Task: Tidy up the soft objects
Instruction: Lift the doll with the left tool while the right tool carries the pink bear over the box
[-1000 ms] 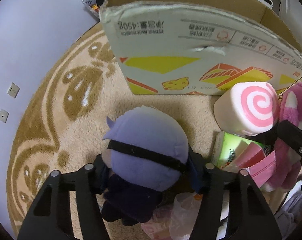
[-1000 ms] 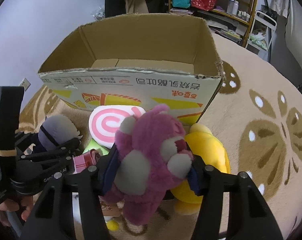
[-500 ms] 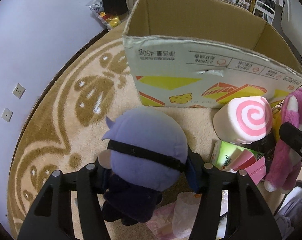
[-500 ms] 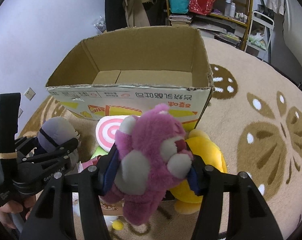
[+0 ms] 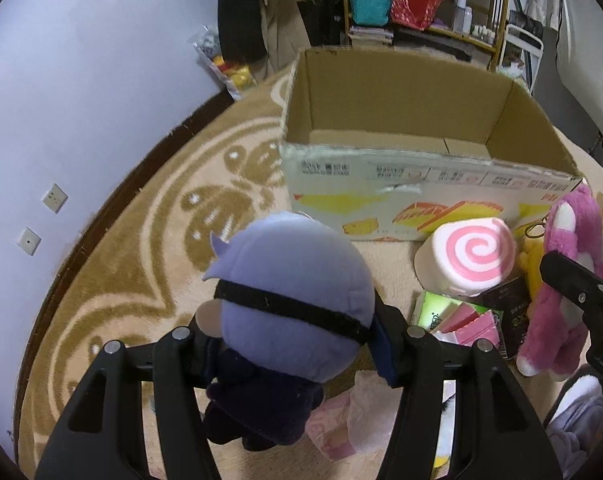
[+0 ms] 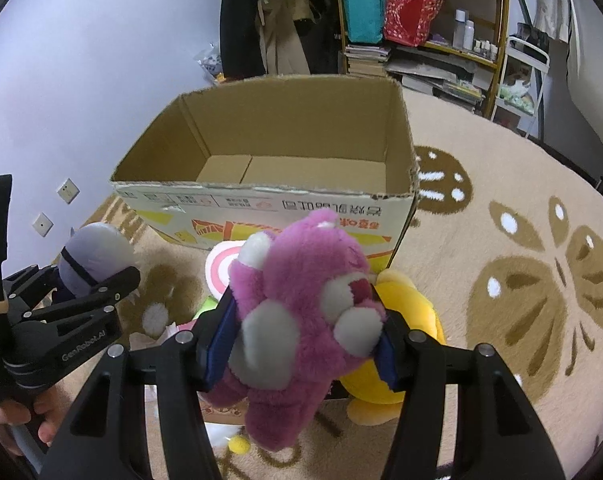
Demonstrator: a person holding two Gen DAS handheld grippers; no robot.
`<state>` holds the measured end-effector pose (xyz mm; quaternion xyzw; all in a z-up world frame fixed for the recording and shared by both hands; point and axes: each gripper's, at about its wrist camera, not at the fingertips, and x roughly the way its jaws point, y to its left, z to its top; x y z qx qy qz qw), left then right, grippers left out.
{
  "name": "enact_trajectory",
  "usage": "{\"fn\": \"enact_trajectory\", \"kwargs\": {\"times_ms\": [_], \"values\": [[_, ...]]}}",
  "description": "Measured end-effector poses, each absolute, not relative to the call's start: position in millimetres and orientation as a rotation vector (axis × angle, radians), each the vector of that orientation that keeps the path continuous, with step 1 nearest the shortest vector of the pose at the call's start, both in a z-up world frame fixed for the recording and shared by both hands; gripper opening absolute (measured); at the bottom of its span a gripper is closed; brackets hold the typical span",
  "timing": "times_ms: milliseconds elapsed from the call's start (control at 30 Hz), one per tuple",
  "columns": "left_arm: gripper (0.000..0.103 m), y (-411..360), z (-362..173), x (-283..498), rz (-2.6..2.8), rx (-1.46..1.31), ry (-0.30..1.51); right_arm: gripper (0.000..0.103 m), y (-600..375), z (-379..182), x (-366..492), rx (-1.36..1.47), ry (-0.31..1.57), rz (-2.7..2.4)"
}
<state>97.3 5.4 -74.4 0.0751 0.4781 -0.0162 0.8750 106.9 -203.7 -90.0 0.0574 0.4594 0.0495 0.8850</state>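
Plushies in both hands now; our left tongs (image 5: 297,344) are clamped on the lavender-headed doll (image 5: 289,304), pads squeezing it just under the head, and our right tongs (image 6: 301,340) are clamped on the pink bear (image 6: 301,320) around its middle; both toys hang clear of the rug (image 6: 521,240), short of the cardboard box (image 6: 269,160), whose near wall stands between us and its open, seemingly bare floor.

We judge the step in hand to be the carry over that near wall; so we want height first, then forward travel, or the dangling legs of the bear will catch on the torn rim; soft bodies sag below the pads, so we allow for what hangs lower than the tongs; the doll's big head sits above the grip and could tip it, so we keep the squeeze steady and avoid any quick swing.

We send the two toys to separate halves of the box, left one left, right one right, so the tongs do not collide; release only once each is well inside; the swirl cushion (image 5: 467,260), yellow plush (image 6: 401,320) and packets (image 5: 457,316) wait on the rug.
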Motion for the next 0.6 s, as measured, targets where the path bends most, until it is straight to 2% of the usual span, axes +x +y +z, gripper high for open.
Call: {"fn": "enact_trajectory", "kwargs": {"times_ms": [600], "values": [[0.058,-4,4,99,-0.056,0.201,0.754,0.062,-206,-20,99,0.114,0.795,0.134]]}}
